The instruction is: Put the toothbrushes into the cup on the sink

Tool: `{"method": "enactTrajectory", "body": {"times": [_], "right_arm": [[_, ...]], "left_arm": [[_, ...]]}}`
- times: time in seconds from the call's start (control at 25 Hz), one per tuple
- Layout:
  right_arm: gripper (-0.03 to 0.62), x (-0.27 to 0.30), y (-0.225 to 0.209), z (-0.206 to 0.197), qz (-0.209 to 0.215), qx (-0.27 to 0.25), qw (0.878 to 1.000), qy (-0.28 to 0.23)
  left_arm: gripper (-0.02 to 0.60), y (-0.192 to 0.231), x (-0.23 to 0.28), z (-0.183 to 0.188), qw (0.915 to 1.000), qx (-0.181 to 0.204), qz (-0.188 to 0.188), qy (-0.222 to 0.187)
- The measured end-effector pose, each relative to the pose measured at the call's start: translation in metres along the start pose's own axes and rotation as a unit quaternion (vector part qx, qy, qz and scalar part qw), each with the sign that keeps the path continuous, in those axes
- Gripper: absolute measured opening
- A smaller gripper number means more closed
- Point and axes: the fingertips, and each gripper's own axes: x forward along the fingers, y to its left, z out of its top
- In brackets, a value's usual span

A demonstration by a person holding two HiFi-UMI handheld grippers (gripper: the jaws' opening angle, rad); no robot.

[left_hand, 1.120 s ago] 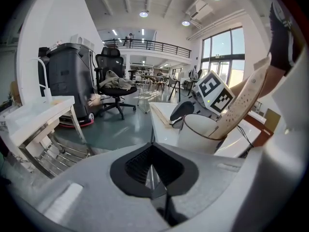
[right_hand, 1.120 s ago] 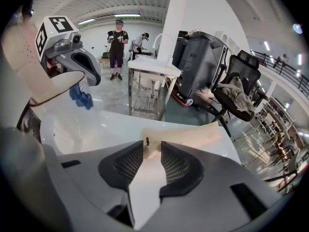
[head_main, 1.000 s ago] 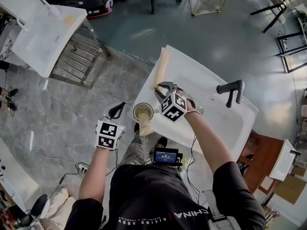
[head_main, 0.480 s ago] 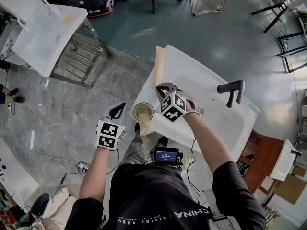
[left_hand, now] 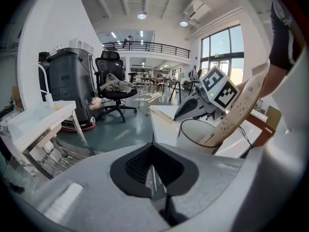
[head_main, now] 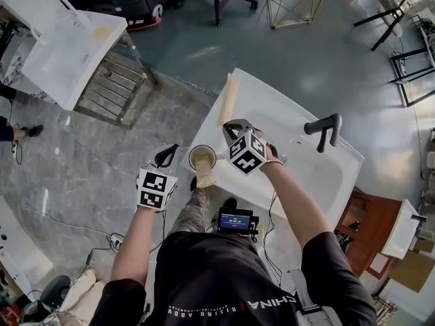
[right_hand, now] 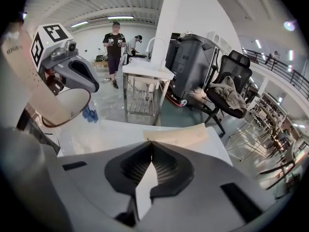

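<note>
Since a second ago the jaws of my right gripper (head_main: 230, 125) have been closing, from spread wide to tips together, right at the near end of the long flat tan toothbrush (head_main: 228, 100). As far as I can judge they pinch that end, though the grip is thin and I would not swear to it. That tan toothbrush lies along the far left rim of the white ceramic sink (head_main: 299, 168), so its outer side is at the drop to the floor. The round cup with the tan inside (head_main: 202, 146) stands at the sink's near left corner, near my right gripper, and a second flat tan toothbrush (head_main: 206, 177) already leans out of it toward me. I read this as the grasp step on the remaining brush. Next I need a clean lift off the rim, a short swing toward me, a tilt to stand the brush more upright, then a lowering into the free side of the cup's mouth without nudging the leaning brush. The cup's corner spot leaves little margin for a knock. My left gripper (head_main: 165, 157) hangs off the sink beside the cup, over the floor, jaws together and empty. The basin is bare, and the black bent faucet (head_main: 325, 129) is well apart to the right.
</note>
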Motion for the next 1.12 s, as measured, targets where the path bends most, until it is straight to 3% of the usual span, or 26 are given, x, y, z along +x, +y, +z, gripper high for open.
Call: {"method": "enactTrajectory", "body": {"times": [0.64,1.12], "right_arm": [[0.014,-0.109,-0.007,0.031,-0.048,0.003,0.998,-0.038],[0.014,-0.165,0.014,0.025,-0.038,-0.021,0.998,-0.050]], "left_arm": [[0.005,-0.026,-0.048,0.042,0.9973,0.028,0.037,-0.056],[0.005,-0.056,-0.076,0.046,0.9952,0.041,0.057,-0.069]]}}
